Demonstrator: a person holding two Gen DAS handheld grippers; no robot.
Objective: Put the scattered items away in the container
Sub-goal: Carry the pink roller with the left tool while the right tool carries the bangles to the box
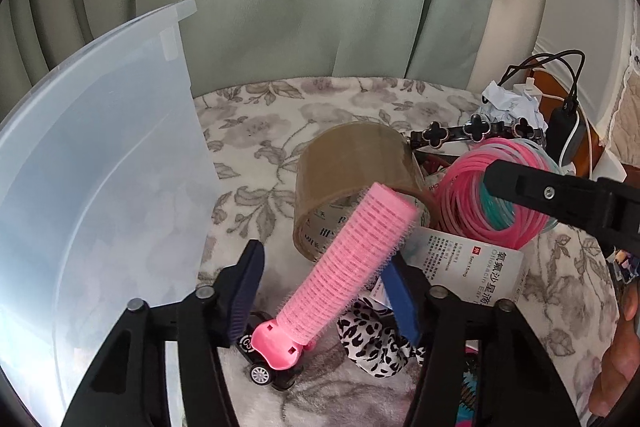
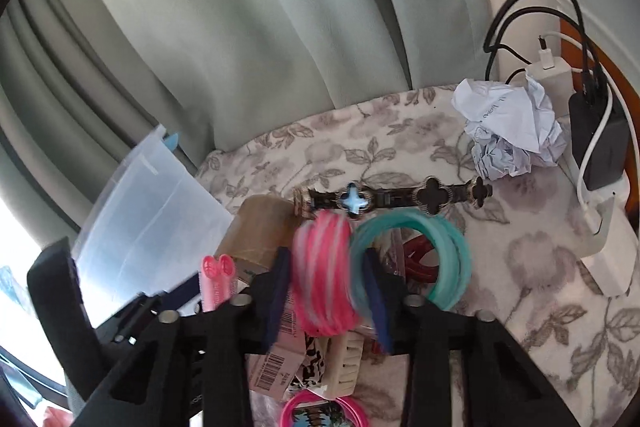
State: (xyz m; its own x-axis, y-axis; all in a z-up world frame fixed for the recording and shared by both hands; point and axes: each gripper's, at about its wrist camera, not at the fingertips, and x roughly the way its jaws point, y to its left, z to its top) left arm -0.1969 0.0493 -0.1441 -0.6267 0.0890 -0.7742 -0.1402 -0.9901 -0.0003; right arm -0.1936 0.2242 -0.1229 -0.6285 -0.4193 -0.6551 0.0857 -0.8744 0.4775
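Observation:
A pink hair roller (image 1: pixel 348 259) stands tilted between the blue pads of my left gripper (image 1: pixel 322 293), which is shut on it; its clip end hangs over a toy car (image 1: pixel 264 367). The translucent plastic container (image 1: pixel 100 167) rises just left of this gripper. My right gripper (image 2: pixel 326 291) is shut on a bundle of pink bangles (image 2: pixel 320 279), blurred in the right wrist view. Teal bangles (image 2: pixel 420 259) loop around its right finger. In the left wrist view one of the right gripper's fingers (image 1: pixel 520 183) reaches over the bangle pile (image 1: pixel 480 203).
On the floral blanket (image 2: pixel 540 267) lie a brown tape roll (image 1: pixel 352 163), a black clover hair band (image 2: pixel 392 197), crumpled paper (image 2: pixel 508 127), a medicine box (image 1: pixel 472 263) and a leopard scrunchie (image 1: pixel 372 343). Chargers and cables (image 2: pixel 596 143) crowd the right edge. A person's hand (image 1: pixel 616 367) shows at lower right.

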